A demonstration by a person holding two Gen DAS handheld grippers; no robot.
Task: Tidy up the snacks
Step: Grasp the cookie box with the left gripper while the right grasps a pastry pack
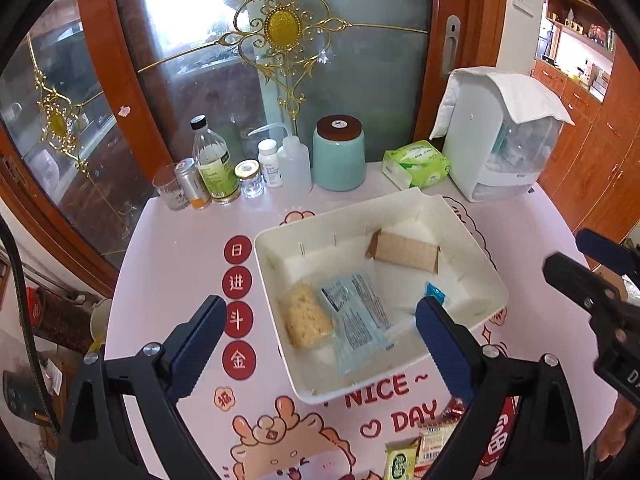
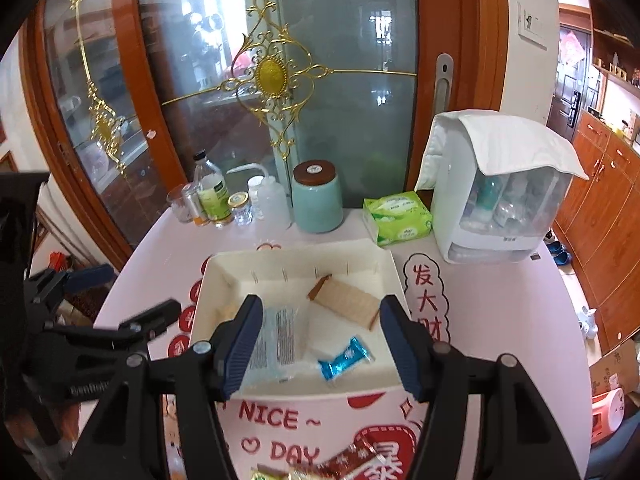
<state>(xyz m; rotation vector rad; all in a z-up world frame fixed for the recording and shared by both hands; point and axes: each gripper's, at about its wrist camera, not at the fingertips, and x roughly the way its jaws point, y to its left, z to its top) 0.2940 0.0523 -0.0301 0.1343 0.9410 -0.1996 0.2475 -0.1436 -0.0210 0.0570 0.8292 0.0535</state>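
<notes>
My left wrist camera looks steeply down along its fingers from above the table's (image 1: 168,248) near-left side, close over the tray (image 1: 472,248). My right one sits further right, tilted a little less steeply, equally near. Both face the glass door (image 2: 320,120) and share the tray (image 2: 394,276), the jar (image 1: 339,154) row and the dispenser (image 2: 500,200); each catches the other gripper at its edge.

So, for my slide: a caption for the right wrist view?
Open right hand-held gripper above the white tray holding a blue candy and brown packet.
</notes>
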